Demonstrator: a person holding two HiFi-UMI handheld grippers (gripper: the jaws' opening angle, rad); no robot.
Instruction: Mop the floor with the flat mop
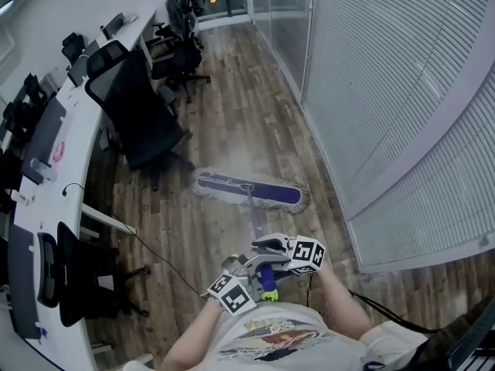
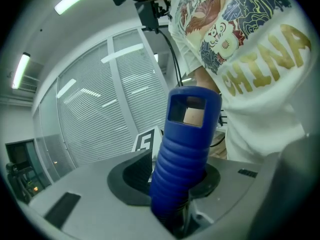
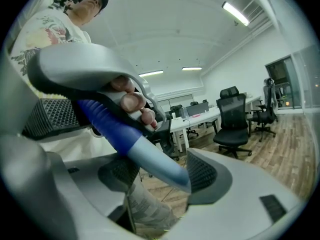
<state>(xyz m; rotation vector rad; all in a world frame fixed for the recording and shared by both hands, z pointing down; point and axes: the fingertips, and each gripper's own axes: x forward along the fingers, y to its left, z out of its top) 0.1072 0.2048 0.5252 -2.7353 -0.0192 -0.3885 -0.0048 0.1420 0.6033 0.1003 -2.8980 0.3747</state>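
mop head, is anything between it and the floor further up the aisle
The black office chair stands just beyond the left end of the mop head. Straight ahead, along the glass wall, only bare wood floor shows.

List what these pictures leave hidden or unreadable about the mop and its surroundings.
- Head view: the underside of the mop head, hidden against the floor.
- Left gripper view: the lower part of the mop handle, hidden behind the body of the left gripper.
- Head view: things on the desk, too small to name.

White T-shirt (image 2: 250, 59), colourful print, gold CHINA lettering; grey left tool (image 2: 175, 180), right tool (image 3: 156, 176), black ribbed pads (image 3: 206, 174).
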